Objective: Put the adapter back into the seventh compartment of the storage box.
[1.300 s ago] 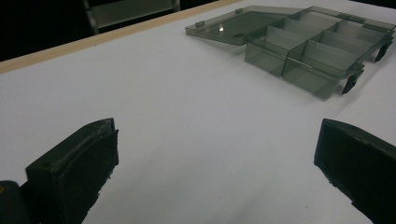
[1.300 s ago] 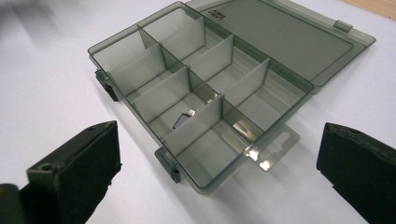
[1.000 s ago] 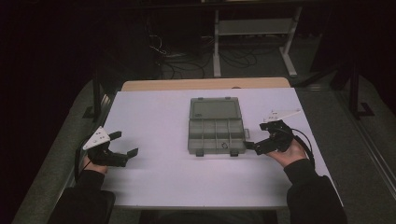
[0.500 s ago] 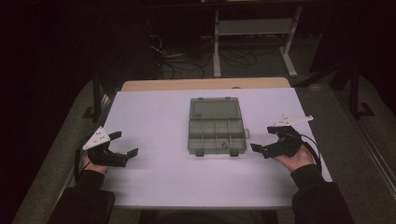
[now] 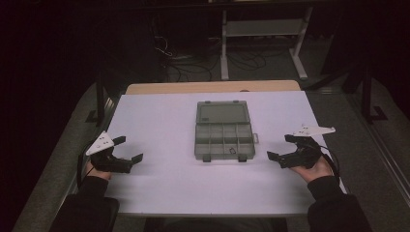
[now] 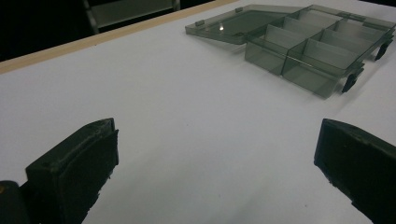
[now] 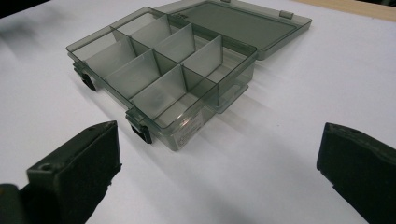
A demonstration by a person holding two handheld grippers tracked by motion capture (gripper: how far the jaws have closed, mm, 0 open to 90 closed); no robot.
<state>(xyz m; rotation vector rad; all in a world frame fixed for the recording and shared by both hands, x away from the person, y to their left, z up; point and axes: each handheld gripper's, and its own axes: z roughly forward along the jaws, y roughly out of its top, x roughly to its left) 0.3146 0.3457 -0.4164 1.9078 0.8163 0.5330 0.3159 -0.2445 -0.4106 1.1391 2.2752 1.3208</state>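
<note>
At the middle of the white tabletop point(image 5: 159, 116) lies the smoky clear organizer box point(image 5: 224, 137), its lid folded flat on the far side and its divided compartments looking empty. Left of the box the left gripper point(image 5: 126, 151) rests spread wide and empty; right of it the right gripper point(image 5: 283, 147) does likewise. The box looks light, stiff and slick, so I would grip a side wall or the lid's edge.

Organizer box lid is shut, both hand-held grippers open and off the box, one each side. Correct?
Not quite: the lid of the organizer box is open, laid flat behind the compartments, as the right gripper view shows. The left hand-held gripper and right hand-held gripper are open, clear of it, one each side.
</note>
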